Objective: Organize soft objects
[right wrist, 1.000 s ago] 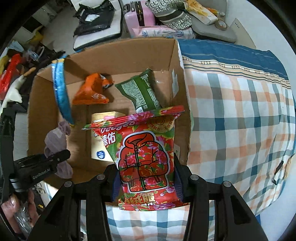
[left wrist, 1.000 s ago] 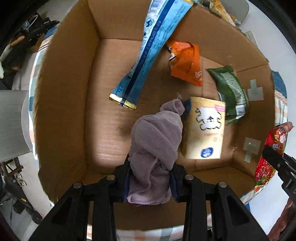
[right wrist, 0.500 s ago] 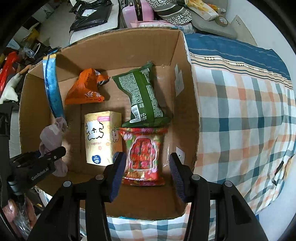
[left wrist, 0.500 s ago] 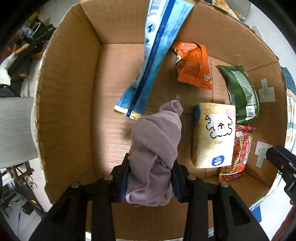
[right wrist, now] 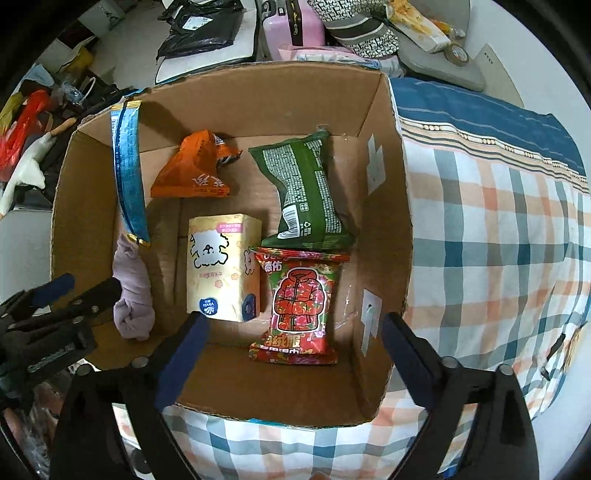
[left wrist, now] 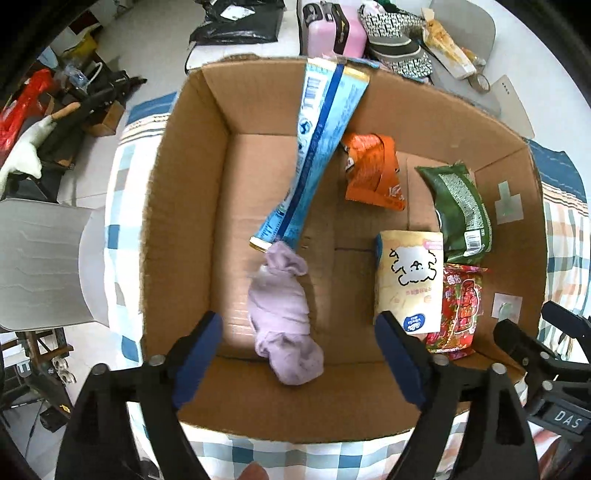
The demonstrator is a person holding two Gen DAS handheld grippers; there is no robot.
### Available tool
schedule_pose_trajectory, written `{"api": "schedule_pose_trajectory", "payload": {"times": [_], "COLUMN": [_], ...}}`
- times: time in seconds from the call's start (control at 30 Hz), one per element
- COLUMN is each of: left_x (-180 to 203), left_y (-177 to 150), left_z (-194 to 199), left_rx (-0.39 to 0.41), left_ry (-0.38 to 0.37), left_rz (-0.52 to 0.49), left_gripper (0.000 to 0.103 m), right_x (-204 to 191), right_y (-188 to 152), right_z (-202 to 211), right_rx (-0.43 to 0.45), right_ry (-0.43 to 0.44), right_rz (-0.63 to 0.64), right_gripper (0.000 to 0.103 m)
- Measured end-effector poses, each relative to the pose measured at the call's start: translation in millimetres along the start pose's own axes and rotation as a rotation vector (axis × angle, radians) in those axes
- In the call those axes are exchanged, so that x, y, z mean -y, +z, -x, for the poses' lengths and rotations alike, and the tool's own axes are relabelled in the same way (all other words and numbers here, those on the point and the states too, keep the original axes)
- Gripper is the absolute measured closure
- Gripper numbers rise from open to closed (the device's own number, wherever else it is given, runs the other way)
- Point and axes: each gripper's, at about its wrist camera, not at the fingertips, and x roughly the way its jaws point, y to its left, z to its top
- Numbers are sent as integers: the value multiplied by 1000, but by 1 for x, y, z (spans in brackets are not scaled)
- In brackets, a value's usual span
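Note:
An open cardboard box (left wrist: 177, 221) (right wrist: 399, 206) stands on a checked cloth. A rolled lilac cloth (left wrist: 284, 314) (right wrist: 131, 291) lies on its floor near the front left. My left gripper (left wrist: 297, 350) is open and empty above it. A red flowered packet (right wrist: 299, 306) (left wrist: 460, 306) lies at the front right of the box. My right gripper (right wrist: 295, 354) is open and empty above the packet. Both grippers hang over the box's front edge.
Also in the box are a yellow tissue pack (right wrist: 219, 269), a green packet (right wrist: 308, 195), an orange packet (right wrist: 192, 173) and a long blue packet (left wrist: 317, 147) leaning on the back wall. Bags and clutter (left wrist: 332, 29) lie beyond the box.
My left gripper opened and let the lilac cloth drop onto the box floor. My right gripper released the red packet into the box. Both grippers then pulled back and up.

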Motion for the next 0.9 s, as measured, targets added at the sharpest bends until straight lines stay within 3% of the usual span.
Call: {"api": "schedule_pose_trajectory", "payload": {"times": [0.23,0.47,0.67,0.9], "left_x": [-19,-14,-9,1], "left_y": [-11,-22,-38,-70], "left_z": [5,23,56,110], "left_rx": [37,87,155,256], "left_ry": [-1,1,3,19], "left_rz": [28,39,43,38], "left_gripper": [11,11,11,11], "right_x": [-3,-3,-1,6], "right_y": [-6,-16,-32,-66], "right_z": [5,14,38,93], "right_rx": [19,33,79,175], "right_ry": [-21,-17,-2,15], "right_rz": [11,17,14,14], "right_gripper": [0,0,0,0]}}
